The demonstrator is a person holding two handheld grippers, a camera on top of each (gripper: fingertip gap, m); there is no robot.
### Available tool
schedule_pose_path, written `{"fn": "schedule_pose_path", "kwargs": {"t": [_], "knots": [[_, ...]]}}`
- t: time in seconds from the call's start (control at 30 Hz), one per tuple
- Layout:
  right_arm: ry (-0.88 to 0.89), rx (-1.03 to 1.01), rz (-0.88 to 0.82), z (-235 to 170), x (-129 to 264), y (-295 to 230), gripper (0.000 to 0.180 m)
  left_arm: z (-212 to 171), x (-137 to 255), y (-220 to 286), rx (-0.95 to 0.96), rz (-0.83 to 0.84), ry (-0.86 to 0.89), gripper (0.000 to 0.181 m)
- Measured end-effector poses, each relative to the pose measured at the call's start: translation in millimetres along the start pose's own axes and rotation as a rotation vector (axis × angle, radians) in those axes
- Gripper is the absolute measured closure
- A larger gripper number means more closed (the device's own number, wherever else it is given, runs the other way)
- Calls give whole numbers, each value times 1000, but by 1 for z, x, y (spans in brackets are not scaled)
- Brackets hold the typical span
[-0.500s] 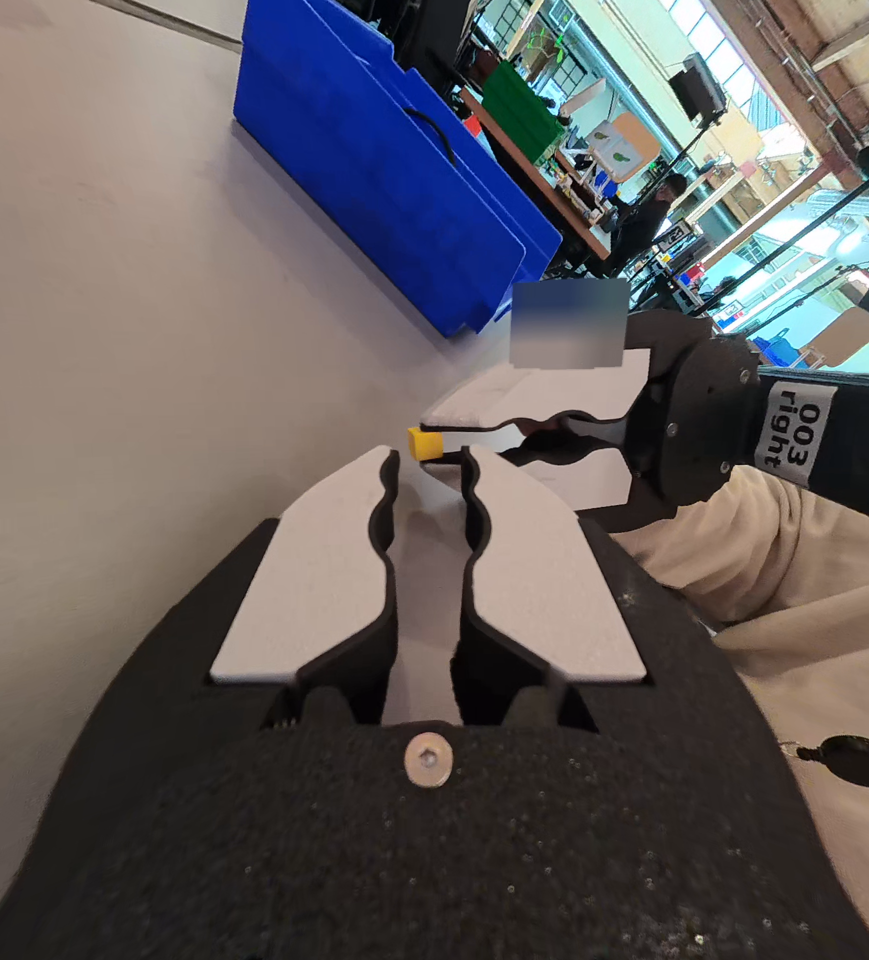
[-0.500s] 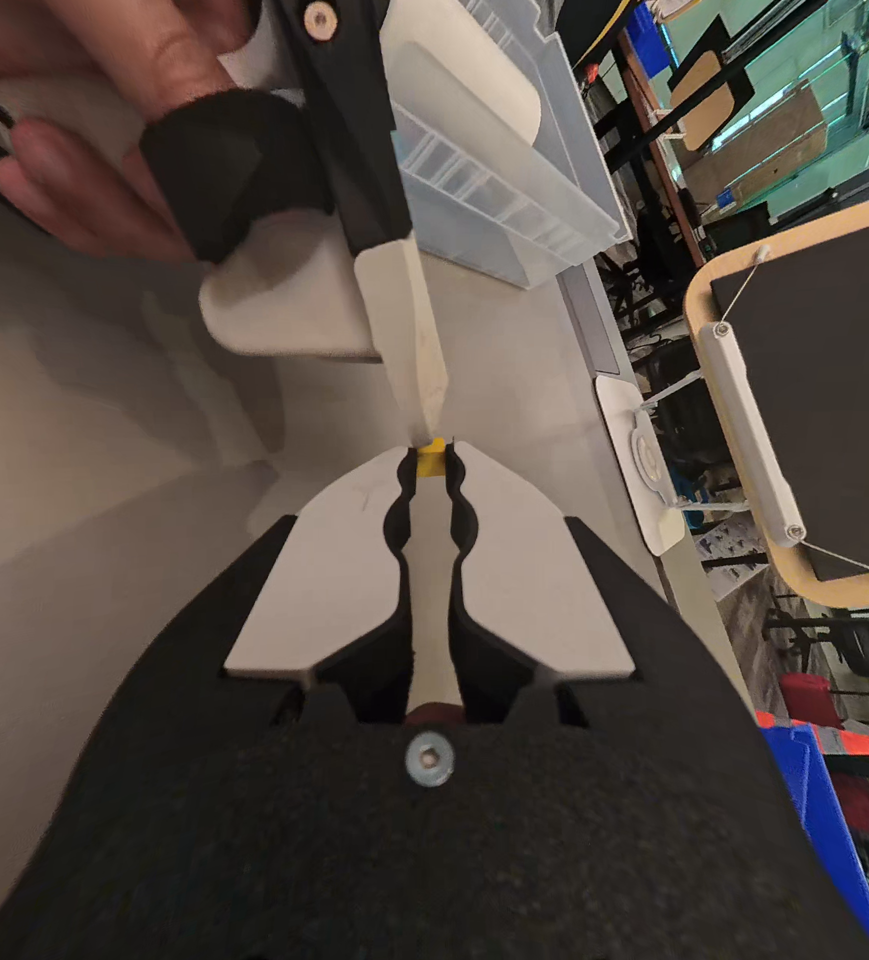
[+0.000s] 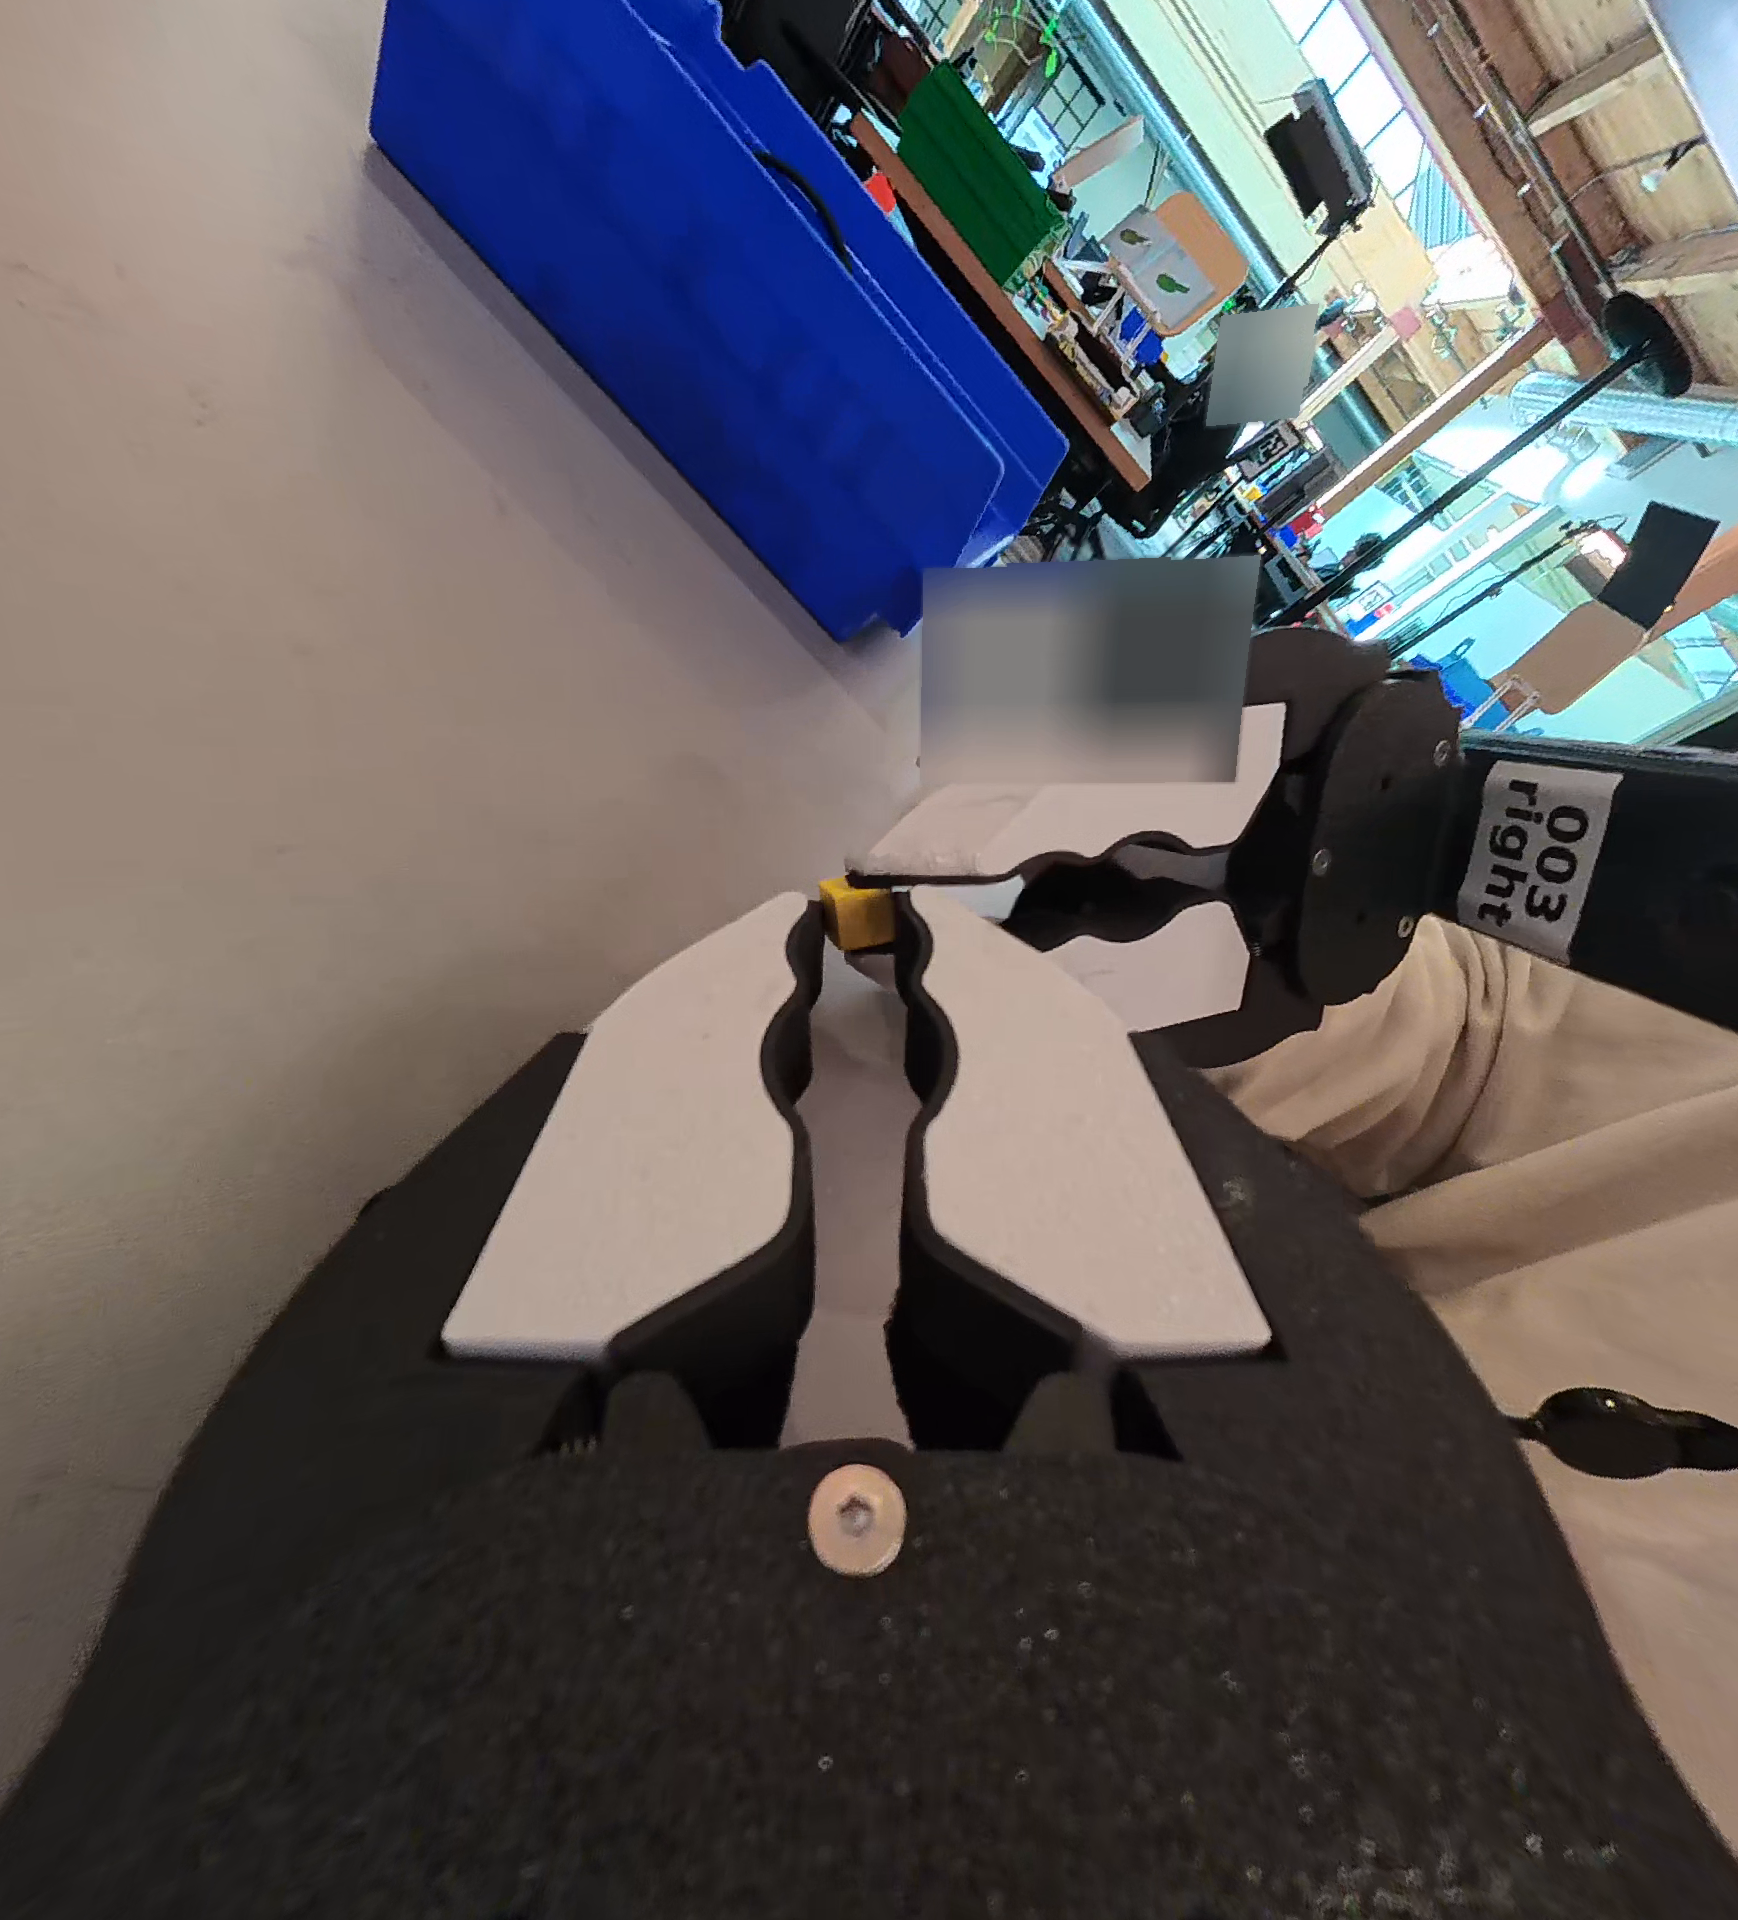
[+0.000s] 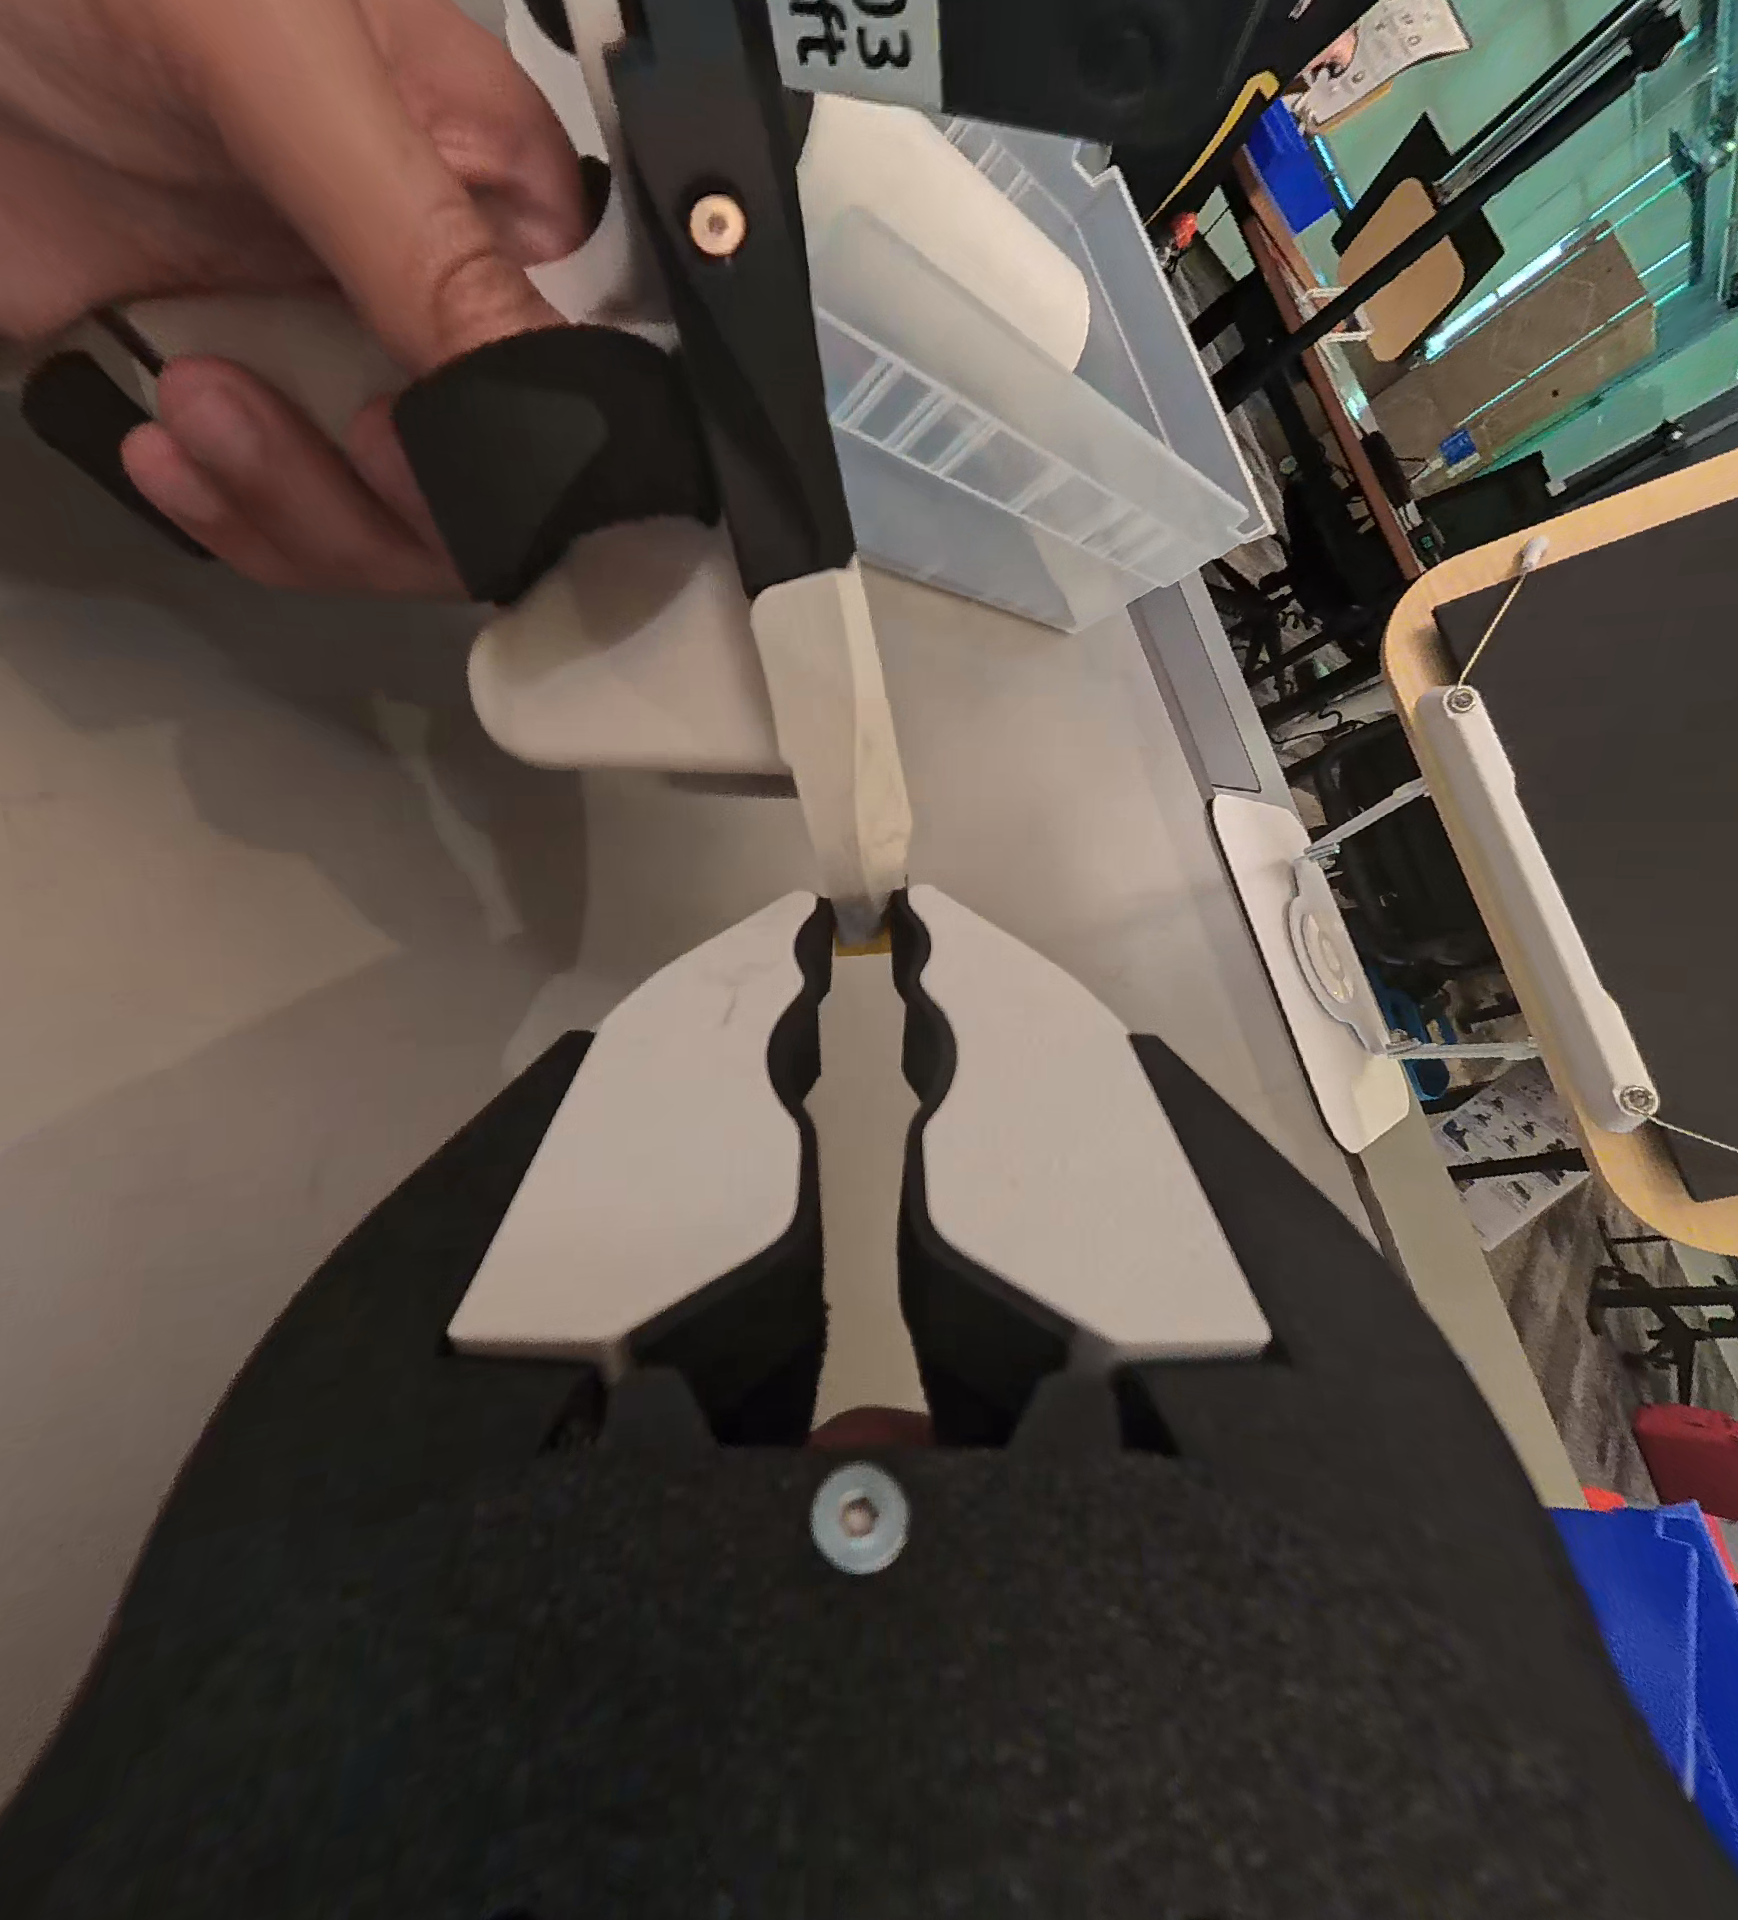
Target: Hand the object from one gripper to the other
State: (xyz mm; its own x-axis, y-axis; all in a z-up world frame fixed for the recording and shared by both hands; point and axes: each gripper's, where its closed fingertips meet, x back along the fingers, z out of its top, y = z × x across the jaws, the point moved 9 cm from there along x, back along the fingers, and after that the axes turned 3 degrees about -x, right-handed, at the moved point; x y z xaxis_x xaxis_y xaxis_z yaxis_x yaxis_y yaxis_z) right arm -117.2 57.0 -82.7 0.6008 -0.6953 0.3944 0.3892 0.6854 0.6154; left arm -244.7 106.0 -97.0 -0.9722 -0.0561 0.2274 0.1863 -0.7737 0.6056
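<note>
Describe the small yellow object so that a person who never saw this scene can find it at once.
Start at the blue bin on the pale table, then come nearer to where the two grippers' white fingers meet. The yellow block sits pinched between those fingertips, above the table. It is the only yellow thing among white and black parts.

my left gripper (image 3: 852, 920) has two pale grey fingers (image 3: 636, 1153) with wavy black inner edges, set in a grainy black body with one silver screw (image 3: 856, 1520) at its middle. my right gripper (image 4: 857, 925) is built the same, with a bluish screw (image 4: 859, 1527). seen from the left, the right one shows a round black bolted housing and a white label (image 3: 1535, 868) on its black handle. my sleeve (image 3: 1530, 1132) is cream. black finger loops (image 4: 532, 457) sit on the left trigger.
</note>
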Motion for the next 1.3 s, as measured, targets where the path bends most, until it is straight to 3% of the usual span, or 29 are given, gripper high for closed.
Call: {"fn": "schedule_pose_path", "kwargs": {"t": [0.13,0.27,0.33,0.47,0.57,0.63,0.83,0.97,1.1,1.2,1.3], "knots": [[23,-120,18,-1,2,4,159,3,4,0,37,-37,41,169],[138,-442,167,-14,9,23,147,7,13,2,15,-73,73,169],[247,-630,288,-24,12,34,136,9,15,4,33,-132,98,169],[572,-768,469,-36,24,48,138,15,17,19,63,-335,189,170],[792,-680,399,-32,40,57,145,18,16,38,72,-516,210,170],[847,-567,320,-25,47,52,151,14,9,42,117,-566,208,170],[744,-334,294,-8,45,24,151,8,-4,44,227,-644,211,170],[740,-318,266,-9,45,26,152,6,-7,42,233,-620,180,170],[712,-264,277,-11,46,25,168,2,-9,36,247,-579,158,170],[659,-201,256,-9,48,26,169,2,-10,35,249,-562,155,170],[616,-272,302,-14,43,28,169,2,-10,31,227,-491,157,170]]}}
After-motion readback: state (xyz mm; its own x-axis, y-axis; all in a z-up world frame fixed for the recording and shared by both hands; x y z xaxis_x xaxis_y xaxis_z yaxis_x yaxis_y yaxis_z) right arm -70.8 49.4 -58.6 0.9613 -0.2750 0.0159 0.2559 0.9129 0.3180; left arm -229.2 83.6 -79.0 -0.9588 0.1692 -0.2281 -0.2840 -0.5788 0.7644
